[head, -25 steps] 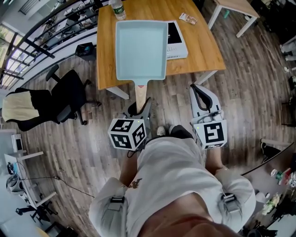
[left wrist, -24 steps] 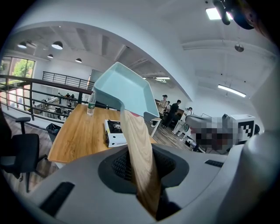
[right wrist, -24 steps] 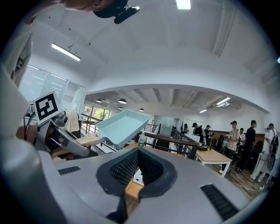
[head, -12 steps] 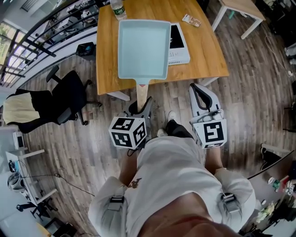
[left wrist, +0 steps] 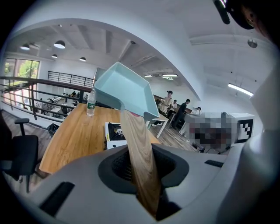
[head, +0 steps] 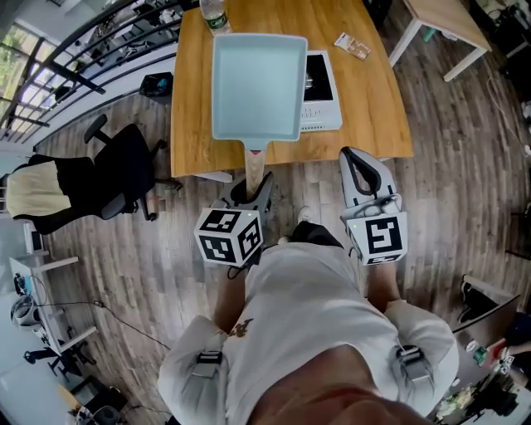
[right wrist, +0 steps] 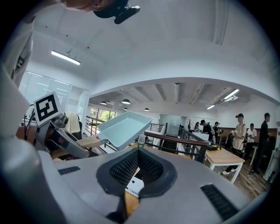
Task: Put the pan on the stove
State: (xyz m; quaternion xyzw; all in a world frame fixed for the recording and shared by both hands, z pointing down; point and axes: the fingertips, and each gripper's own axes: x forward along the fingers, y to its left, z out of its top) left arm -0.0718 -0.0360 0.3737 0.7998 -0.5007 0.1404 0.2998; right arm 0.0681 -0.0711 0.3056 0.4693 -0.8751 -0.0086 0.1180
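On the table [head: 369,116], a bottle [head: 213,15] and a packet [head: 353,46] sit near the stove [head: 322,87].

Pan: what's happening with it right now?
The left gripper is clamped on the wooden handle of the light blue pan, holding it in the air above the table. The white stove sits on the table, partly behind the pan in the head view; the pan is not on it yet. The right gripper is shut, empty.
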